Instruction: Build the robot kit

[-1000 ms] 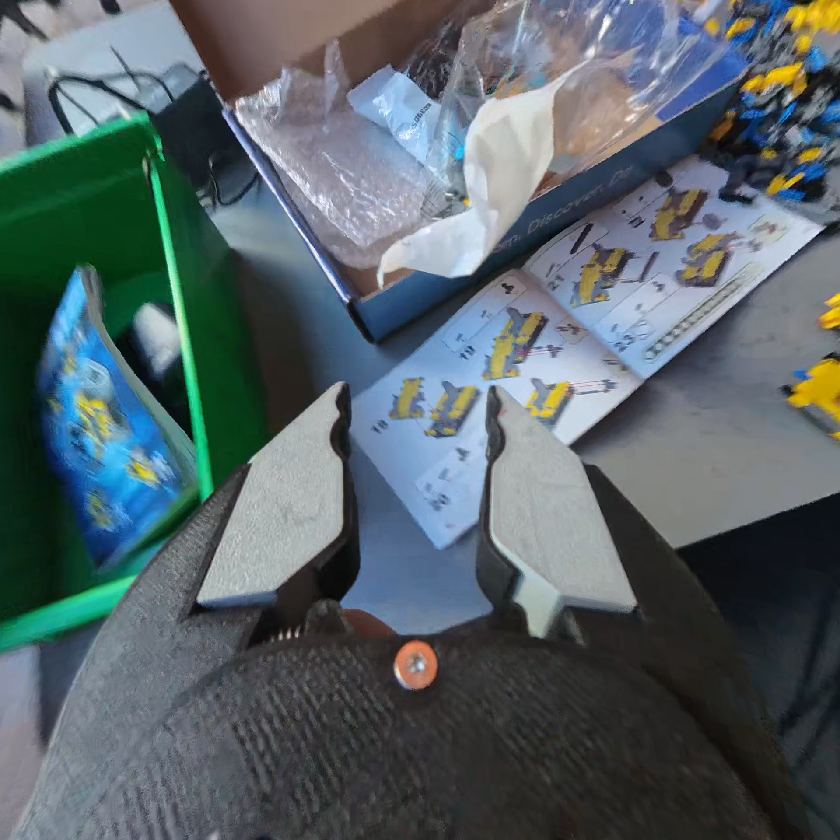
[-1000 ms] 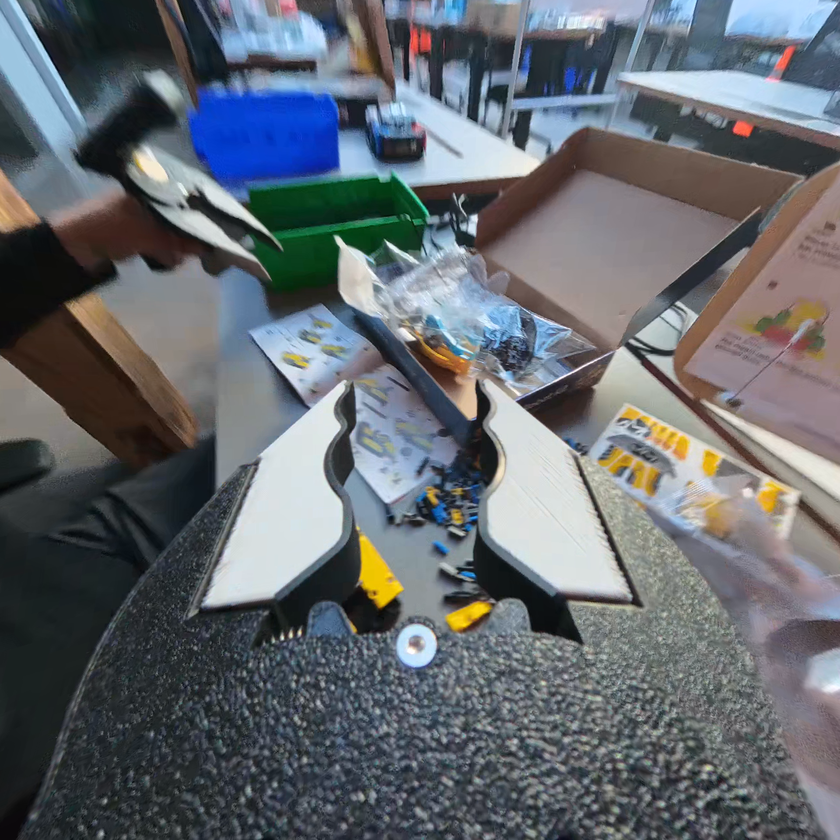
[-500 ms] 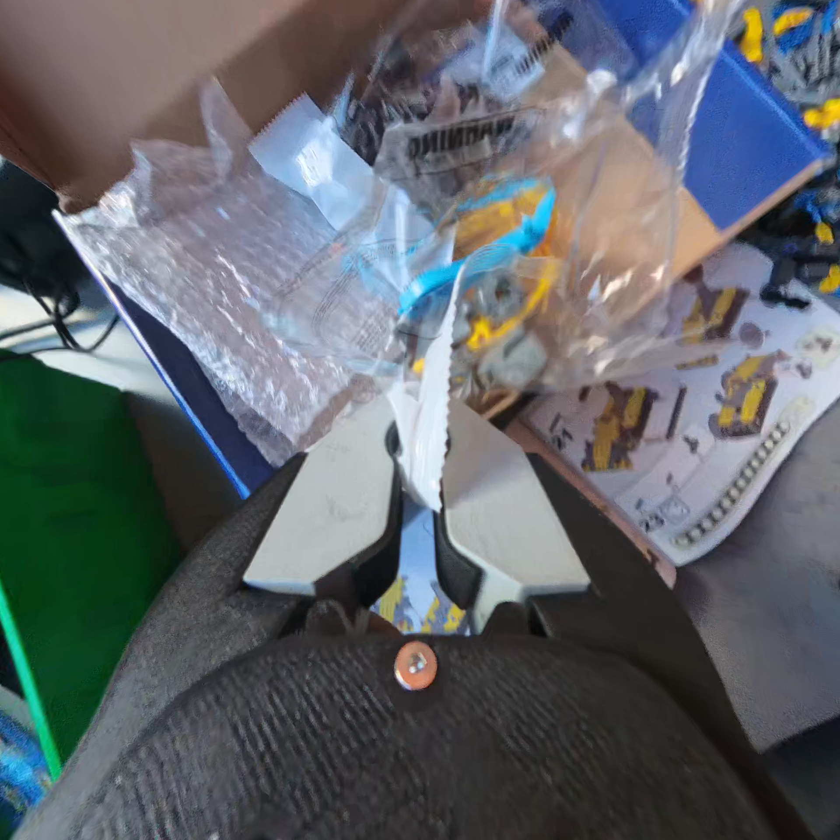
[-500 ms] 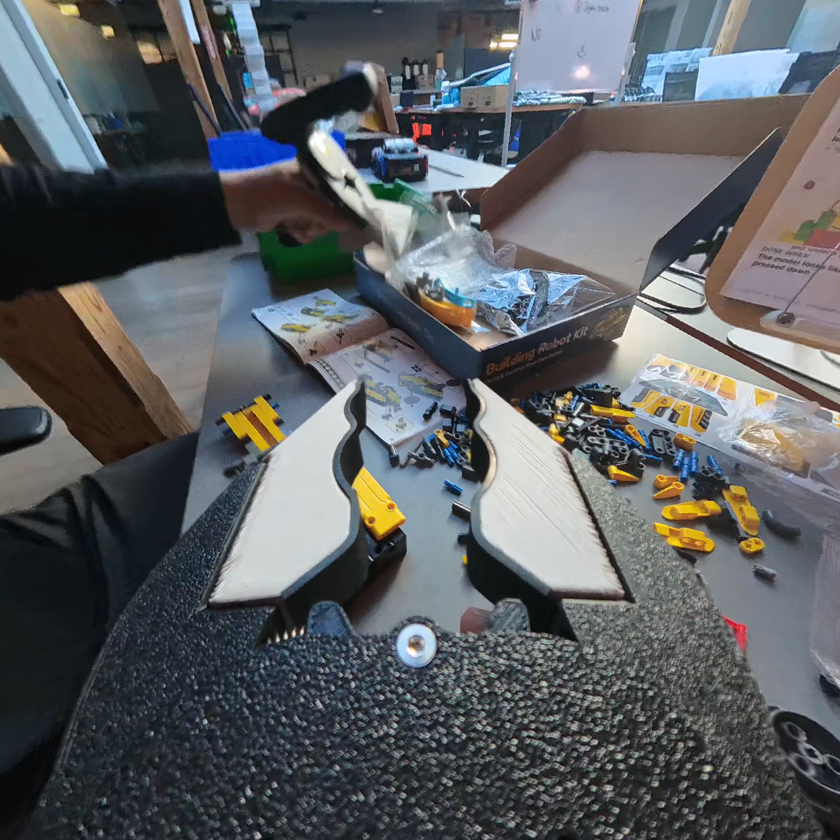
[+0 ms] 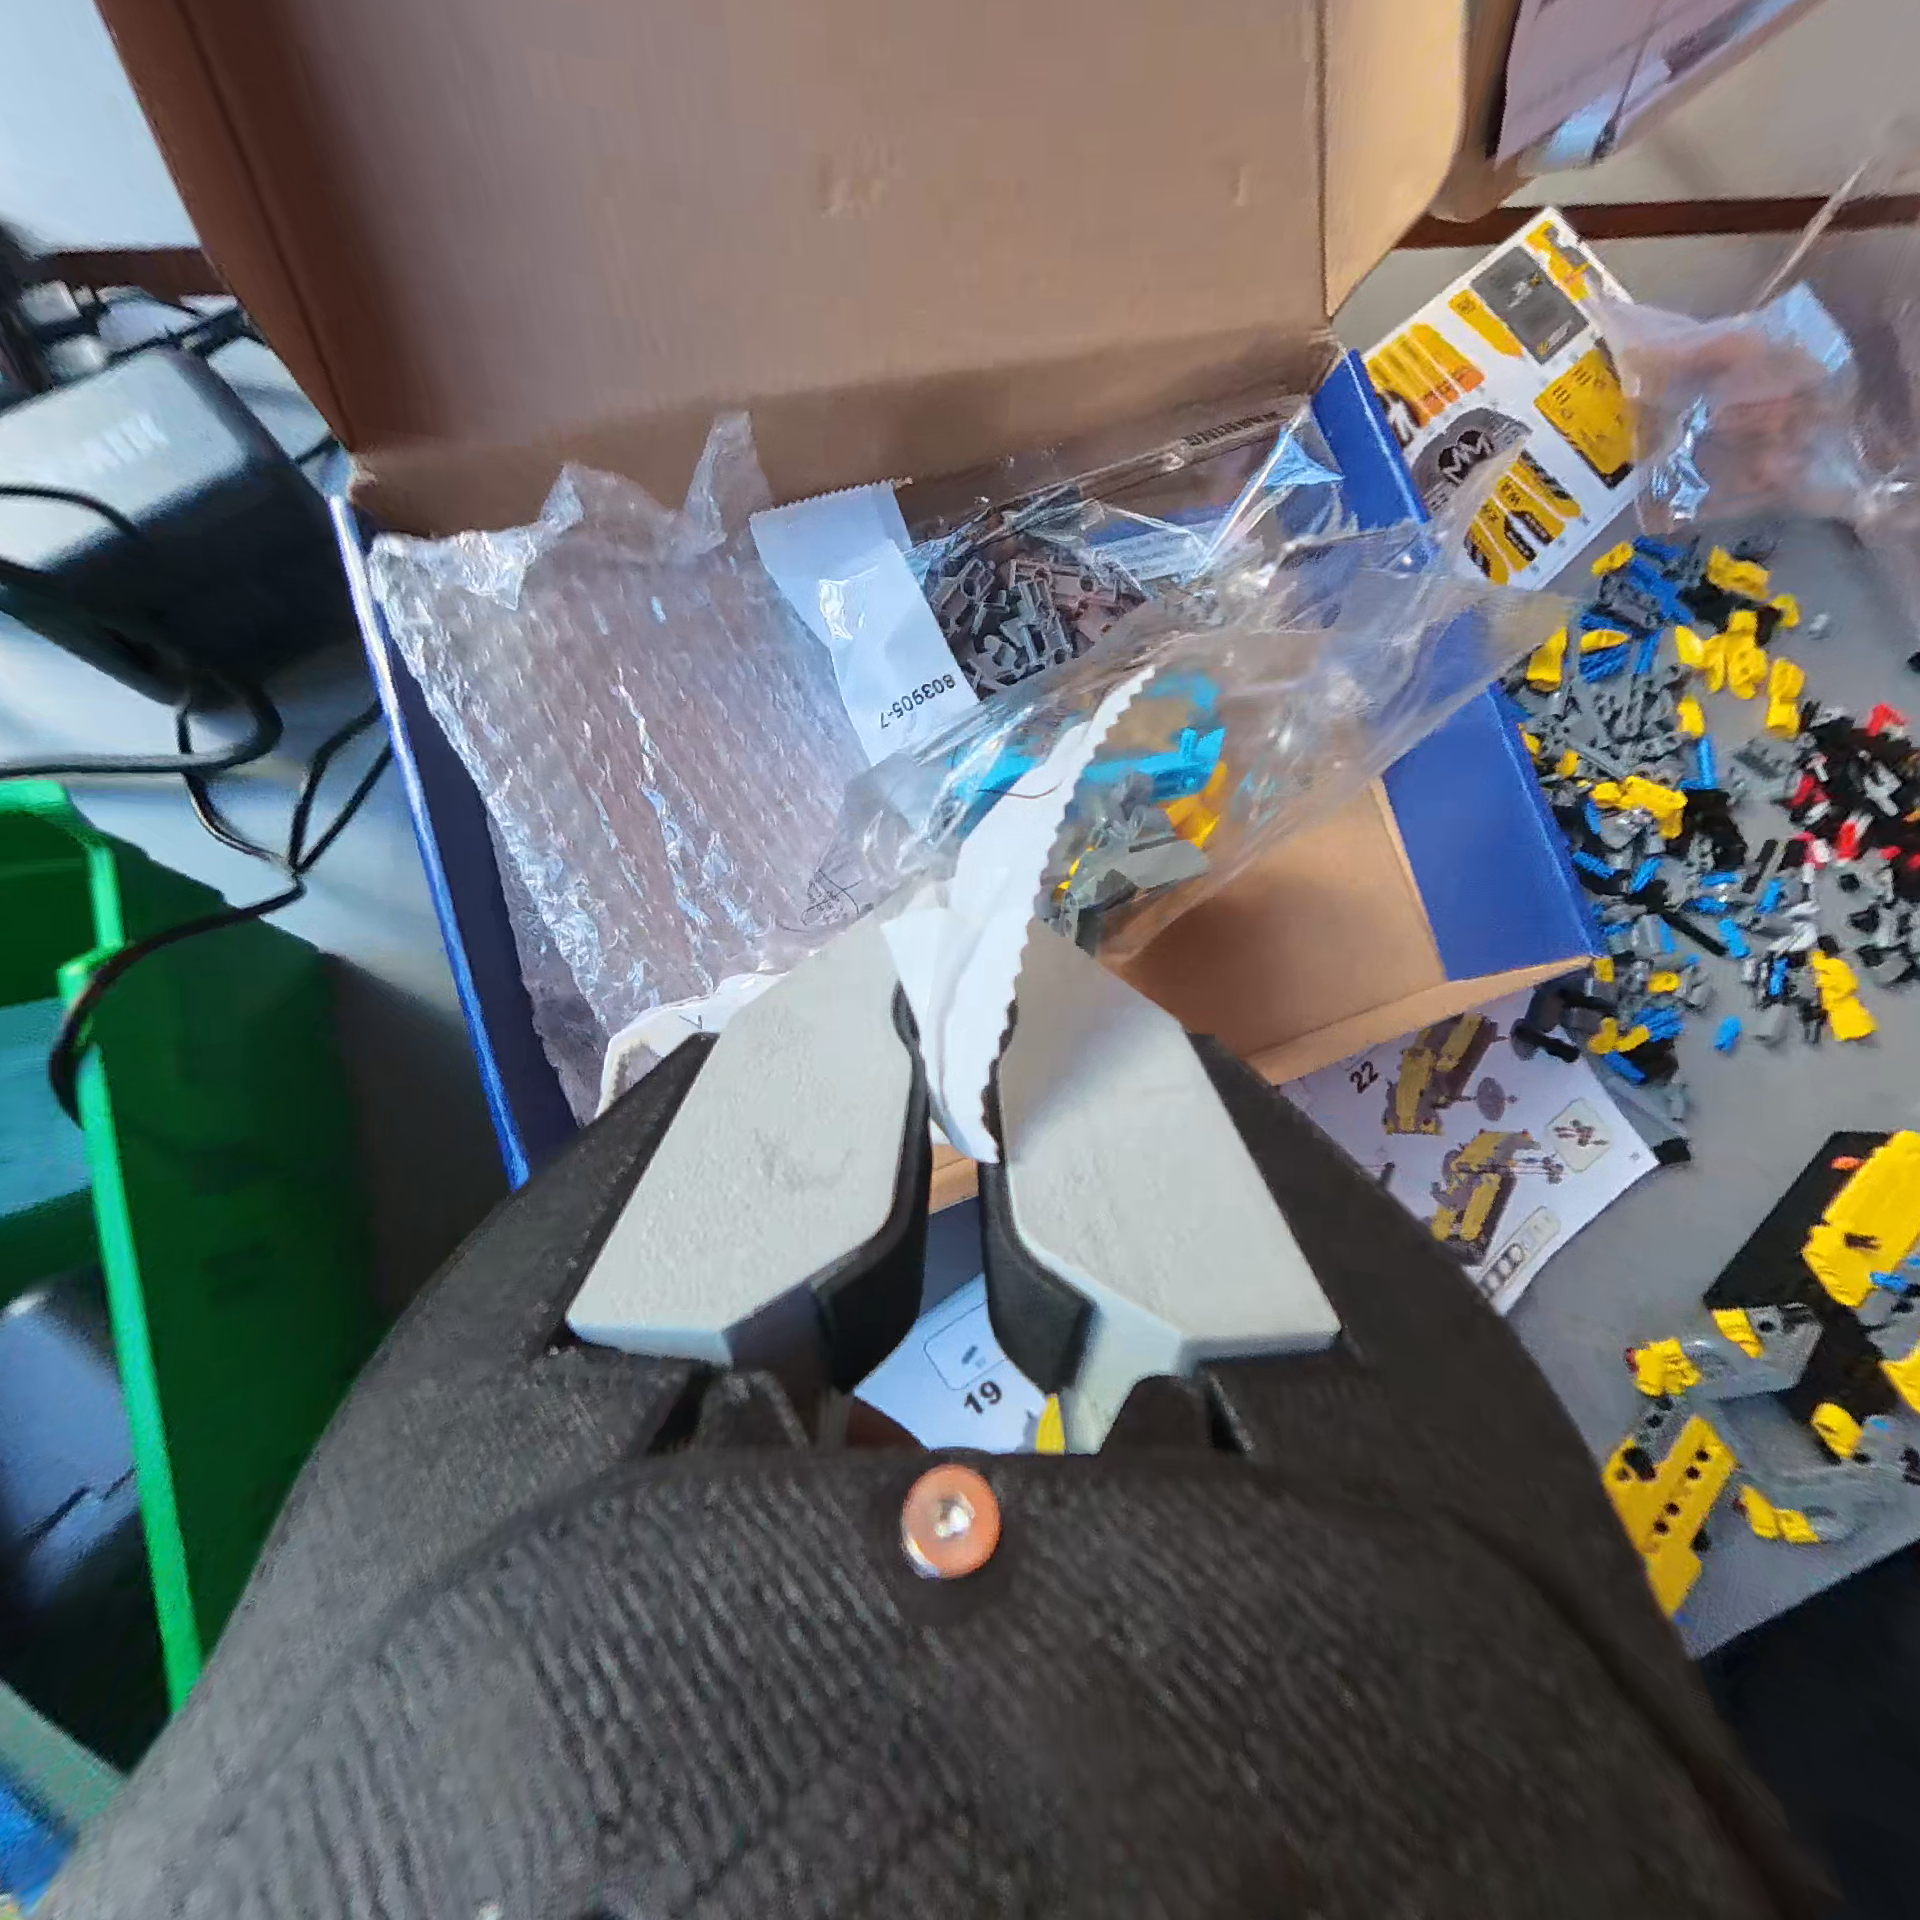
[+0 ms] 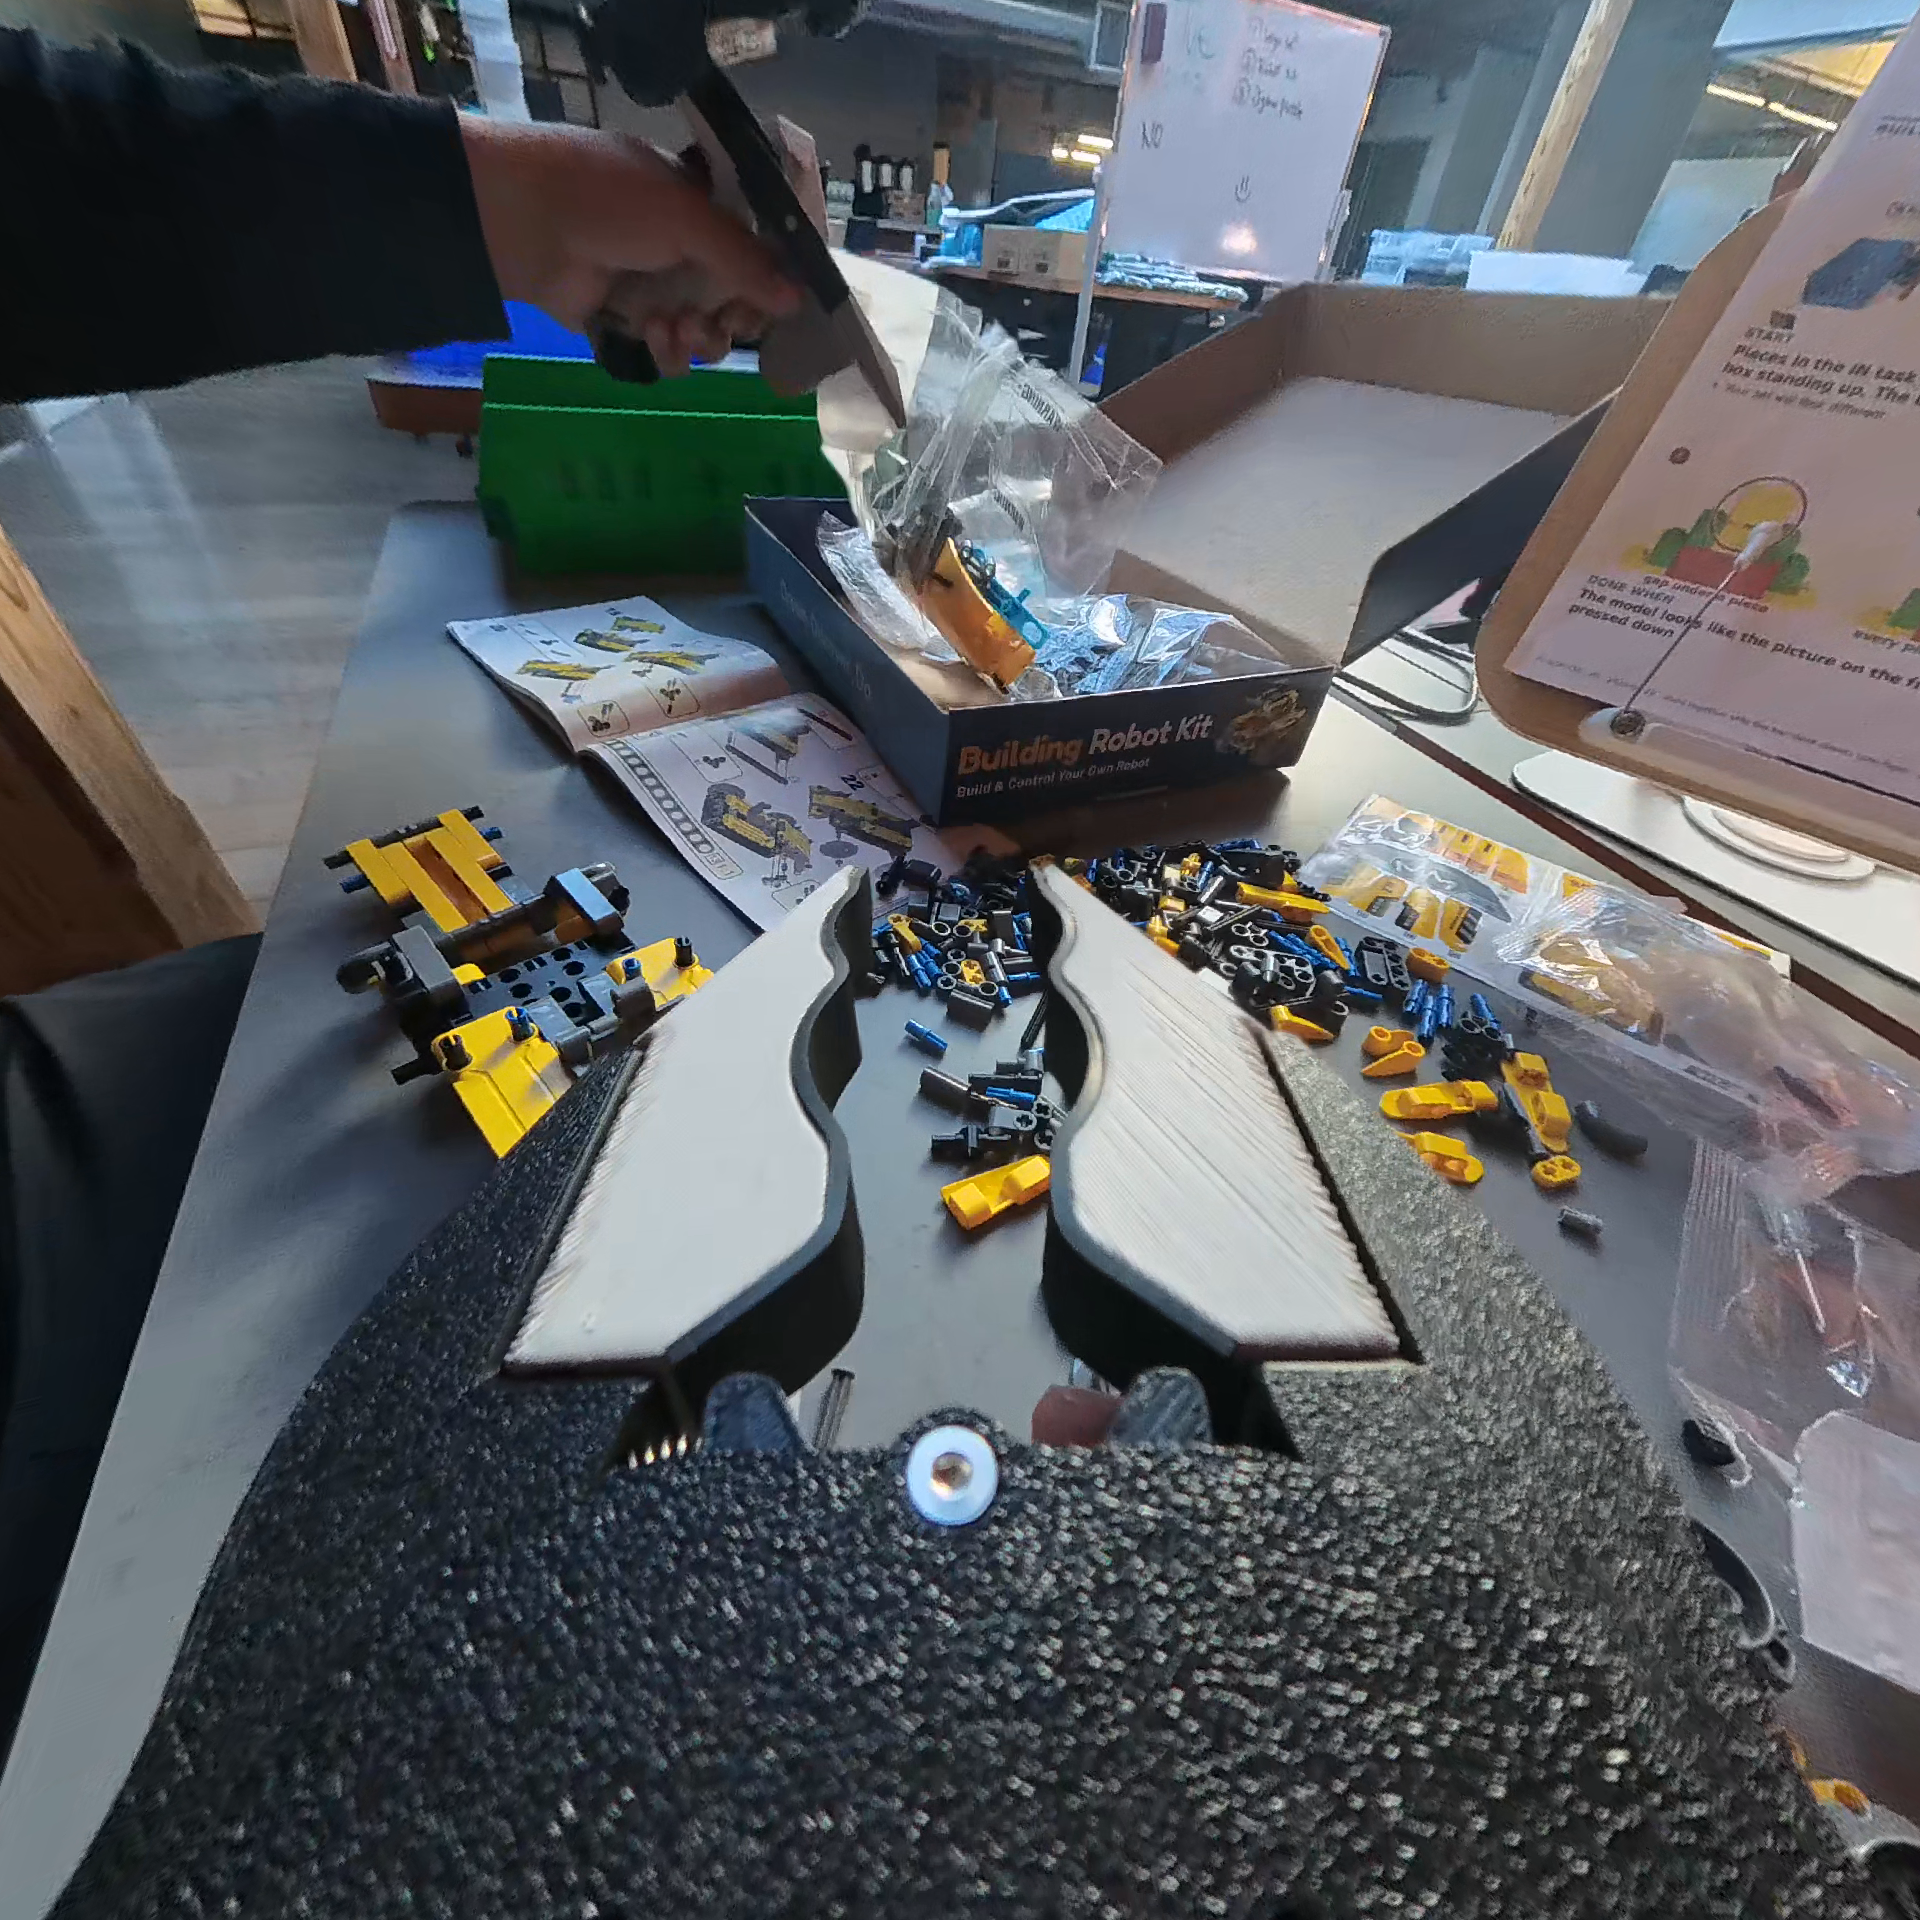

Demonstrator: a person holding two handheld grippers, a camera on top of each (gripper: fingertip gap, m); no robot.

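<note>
Two handheld grippers with grey fingers and black textured bodies work over a dark grey table (image 6: 312, 1195).

Left gripper (image 5: 951, 997), held by a hand in a black sleeve (image 6: 208, 197), has its fingers clenched on the white serrated edge of a clear plastic bag of small blue, grey and yellow building parts (image 5: 1153, 790). That bag hangs lifted above an open cardboard box with blue printed sides (image 5: 1486, 831), its lower end dangling over the box interior. Inside the box lie a sheet of clear bubble wrap (image 5: 644, 748) on the left and another clear bag of dark grey parts (image 5: 1029, 613) toward the back. The box's brown lid stands raised behind.

Right gripper (image 6: 951, 904) hovers low over the table with its fingers spread apart and nothing between them. Just beyond its fingertips is a scattered heap of small black, blue and yellow plastic pieces (image 6: 1226, 956). To its left sits a partly built yellow, black and grey model (image 6: 499, 966). An open white instruction booklet with yellow vehicle diagrams (image 6: 675, 727) lies between the model and the box, touching the box's front corner. To the right rest a yellow-and-black sticker sheet (image 6: 1423, 873) and crumpled clear plastic bags (image 6: 1766, 1091).

A green plastic bin (image 6: 644, 478) stands at the table's far left edge, beside the box.
</note>
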